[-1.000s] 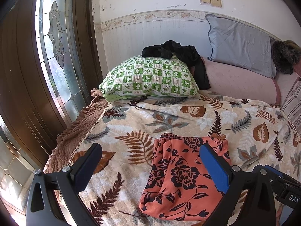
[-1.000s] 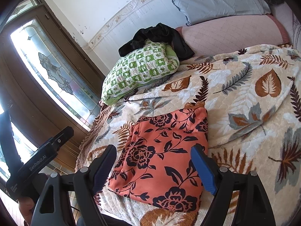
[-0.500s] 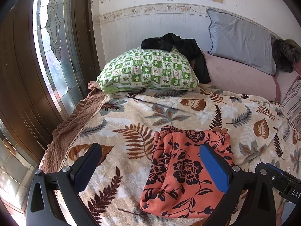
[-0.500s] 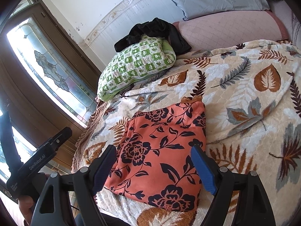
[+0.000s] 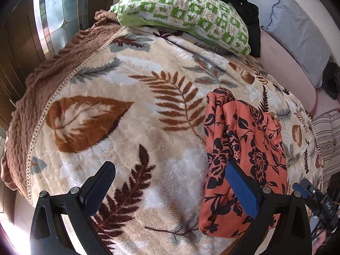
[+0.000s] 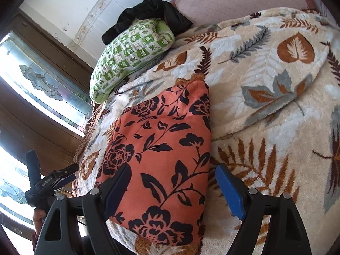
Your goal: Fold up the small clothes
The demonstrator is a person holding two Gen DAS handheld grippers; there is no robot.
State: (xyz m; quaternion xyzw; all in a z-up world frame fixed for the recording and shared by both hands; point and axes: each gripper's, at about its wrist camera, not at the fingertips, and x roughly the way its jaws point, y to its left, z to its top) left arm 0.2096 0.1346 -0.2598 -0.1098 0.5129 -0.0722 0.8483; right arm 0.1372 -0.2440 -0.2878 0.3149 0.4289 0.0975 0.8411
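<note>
Both the left gripper (image 5: 170, 189) and right gripper (image 6: 176, 189) gape empty above the limp, light orange floral garment (image 6: 161, 140) on the bed (image 6: 265, 97); pinch its 6 o'clock hem corners.

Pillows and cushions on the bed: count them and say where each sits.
3. The green checked pillow lies at the bed's window-side head end, the grey pillow leans against the wall, and the pink bolster lies below it. Others may be hidden out of frame.

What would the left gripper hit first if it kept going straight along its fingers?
Most likely the leaf-print blanket: the open left gripper frames bare blanket, and the orange floral garment lies under its right finger only.
</note>
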